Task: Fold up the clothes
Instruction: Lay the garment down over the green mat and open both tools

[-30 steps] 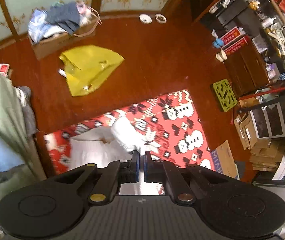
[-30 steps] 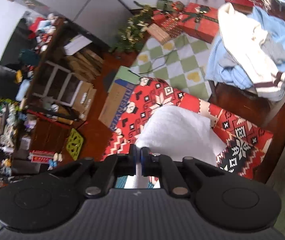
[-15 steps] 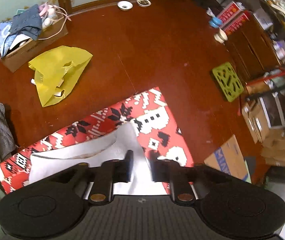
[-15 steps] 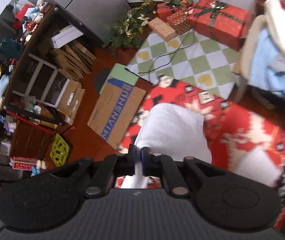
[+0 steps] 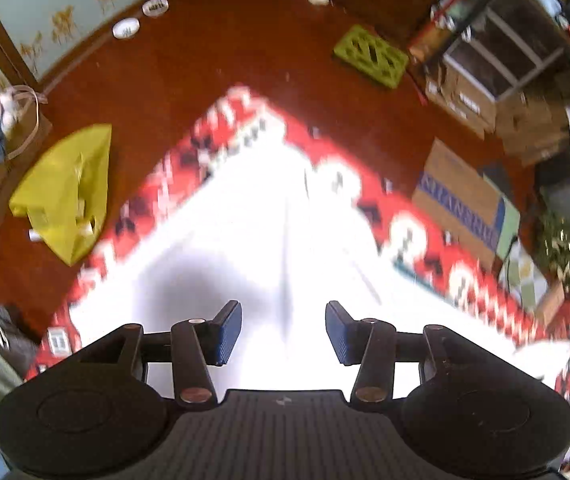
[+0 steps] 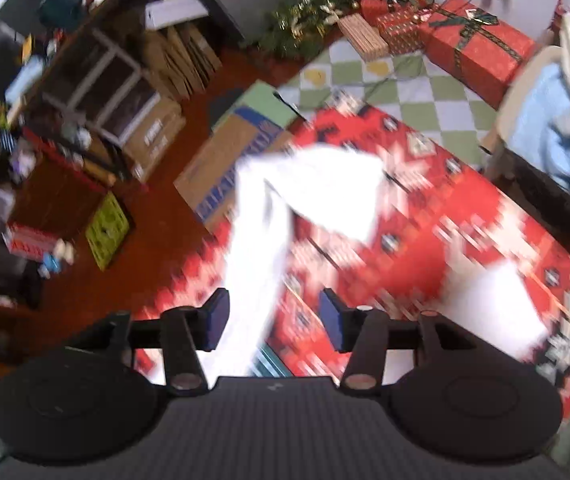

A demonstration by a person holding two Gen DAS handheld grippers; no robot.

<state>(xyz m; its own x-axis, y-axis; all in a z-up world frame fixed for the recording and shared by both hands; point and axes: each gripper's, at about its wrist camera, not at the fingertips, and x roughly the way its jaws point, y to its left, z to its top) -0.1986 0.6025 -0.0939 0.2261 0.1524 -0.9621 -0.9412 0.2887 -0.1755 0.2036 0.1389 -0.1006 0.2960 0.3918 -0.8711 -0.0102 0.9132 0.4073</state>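
The left gripper [image 5: 283, 332] has its blue-padded jaws spread and opening wider, with nothing pinched; the white cloth garment [image 5: 269, 240] lies just below and beyond them, no pad pressing it. The right gripper [image 6: 273, 320] is likewise parted and opening; a long white strip of the same garment [image 6: 257, 264] runs through the gap close to the left pad, though blur hides whether it brushes that pad, and the jaws do not clamp it. The garment rests spread on a red blanket with white and black knitted-style patterns [image 6: 425, 216] that covers the work surface, with a broader white fold [image 6: 333, 188] farther off. Around it is a dark red-brown wooden floor [image 5: 189, 64]. To the far left in the left wrist view lie a crumpled yellow plastic bag [image 5: 65, 196] and two small white bowls [image 5: 127, 27] by the wall; to the right sit a flat cardboard box with blue lettering [image 5: 461, 200] and a lime-green perforated mat [image 5: 369, 56]. The right wrist view shows red wrapped gift boxes [image 6: 481, 52] and a green-and-white checked mat [image 6: 413, 84] at the far side.
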